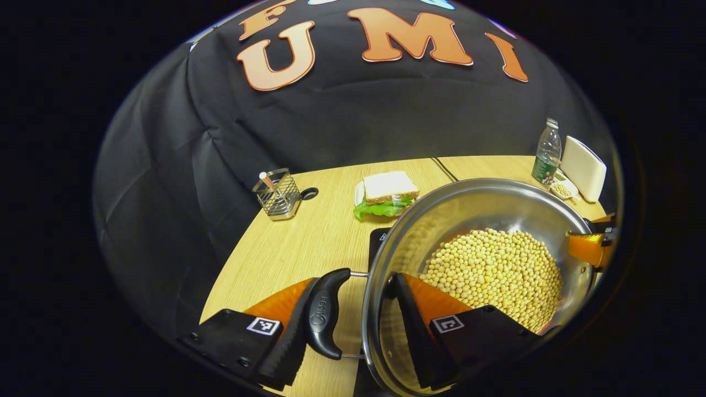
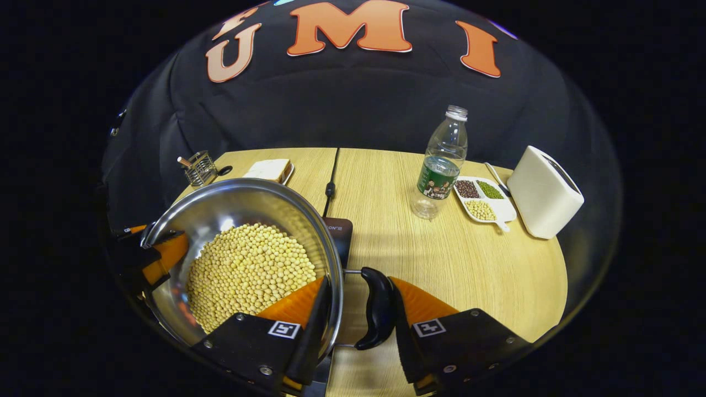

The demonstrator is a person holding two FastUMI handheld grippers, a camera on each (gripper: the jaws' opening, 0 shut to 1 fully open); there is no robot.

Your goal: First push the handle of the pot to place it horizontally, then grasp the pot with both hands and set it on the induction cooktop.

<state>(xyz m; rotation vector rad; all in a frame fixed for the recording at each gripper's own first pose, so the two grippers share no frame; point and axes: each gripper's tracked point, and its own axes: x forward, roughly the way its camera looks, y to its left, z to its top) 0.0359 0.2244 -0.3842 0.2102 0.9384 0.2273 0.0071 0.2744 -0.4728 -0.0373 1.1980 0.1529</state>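
Note:
A steel pot (image 1: 469, 207) holding soybeans (image 1: 496, 270) has a black handle (image 1: 325, 314) on its left side. My left gripper (image 1: 356, 284) straddles that handle and the rim, with one finger outside the handle, the other inside the pot wall, both pressing. In the right gripper view the pot (image 2: 237, 204) sits at the left, and my right gripper (image 2: 358, 284) clamps its other black handle (image 2: 378, 309) and rim the same way. Each gripper shows across the pot from the other: the right gripper (image 1: 590, 245) and the left gripper (image 2: 149, 256). The black induction cooktop (image 1: 378, 240) (image 2: 339, 234) peeks out beneath the pot.
On the wooden table (image 2: 441, 259) stand a sandwich on a plate (image 1: 389, 193), a wire caddy (image 1: 278, 194), a water bottle (image 2: 444, 160), a divided dish of beans (image 2: 482, 198) and a white box-shaped appliance (image 2: 543, 190). A black cable (image 2: 331, 182) runs back from the cooktop.

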